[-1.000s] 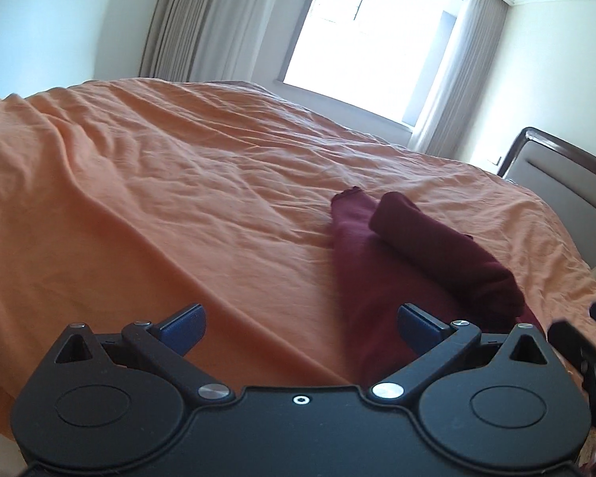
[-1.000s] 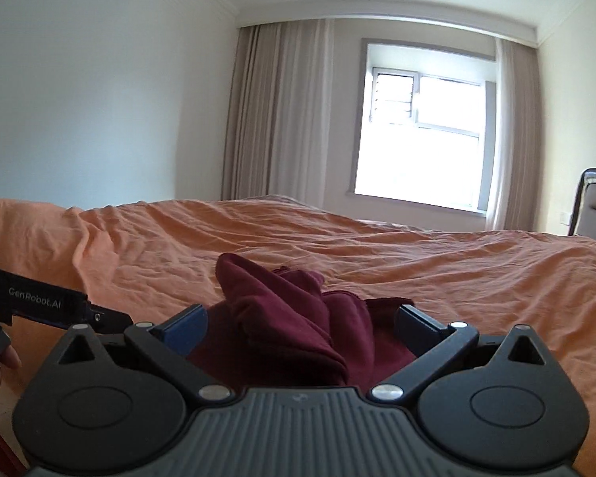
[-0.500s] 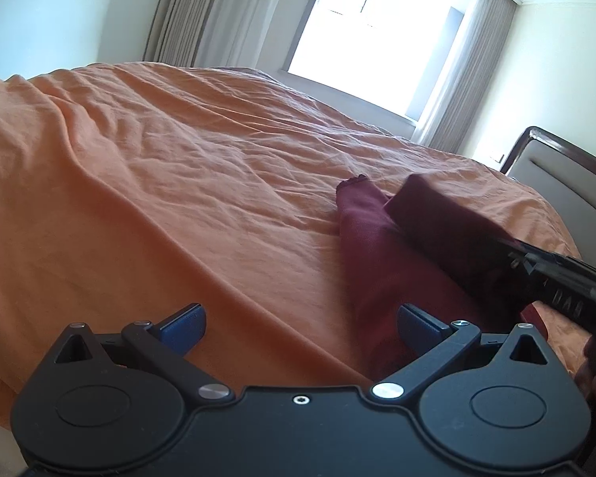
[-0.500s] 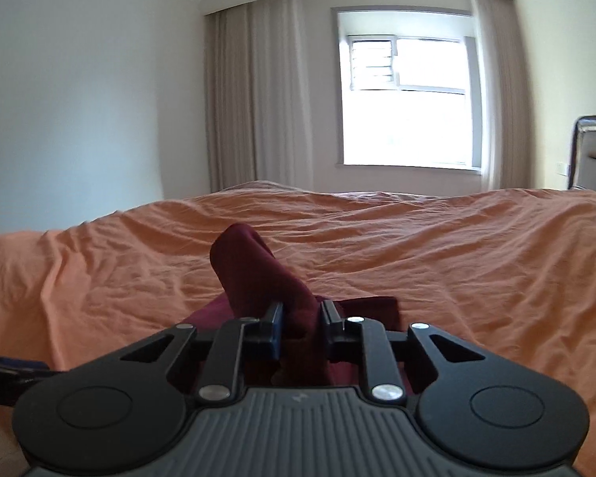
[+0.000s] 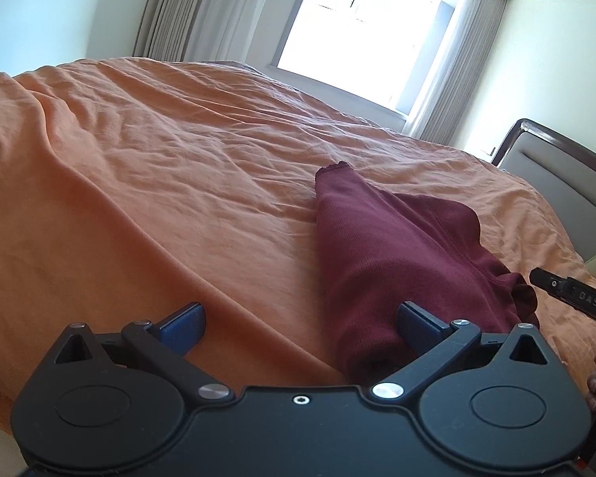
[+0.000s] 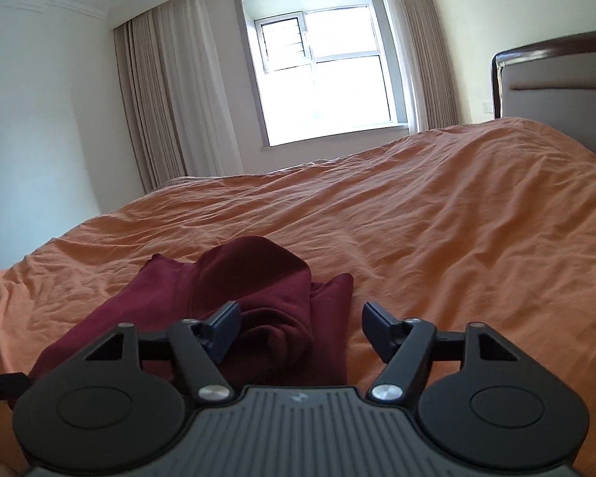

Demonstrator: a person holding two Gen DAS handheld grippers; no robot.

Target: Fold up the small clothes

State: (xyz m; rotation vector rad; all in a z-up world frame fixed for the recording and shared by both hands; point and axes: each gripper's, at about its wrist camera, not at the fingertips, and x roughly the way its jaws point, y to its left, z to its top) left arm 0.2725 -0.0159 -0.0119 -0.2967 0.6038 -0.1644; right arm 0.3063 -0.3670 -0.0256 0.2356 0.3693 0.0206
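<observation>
We see a dark red garment [image 5: 393,254] lying folded over on the orange bedsheet [image 5: 159,183], toward the headboard [image 5: 556,171] side. Our left gripper [image 5: 300,320] hangs low over the sheet with its jaws spread wide, the right fingertip just beside the cloth's near edge. Our right gripper [image 6: 300,326] is also spread apart and grips nothing, its left fingertip close against the bunched cloth [image 6: 254,278]. A window [image 6: 322,75] glows behind.
</observation>
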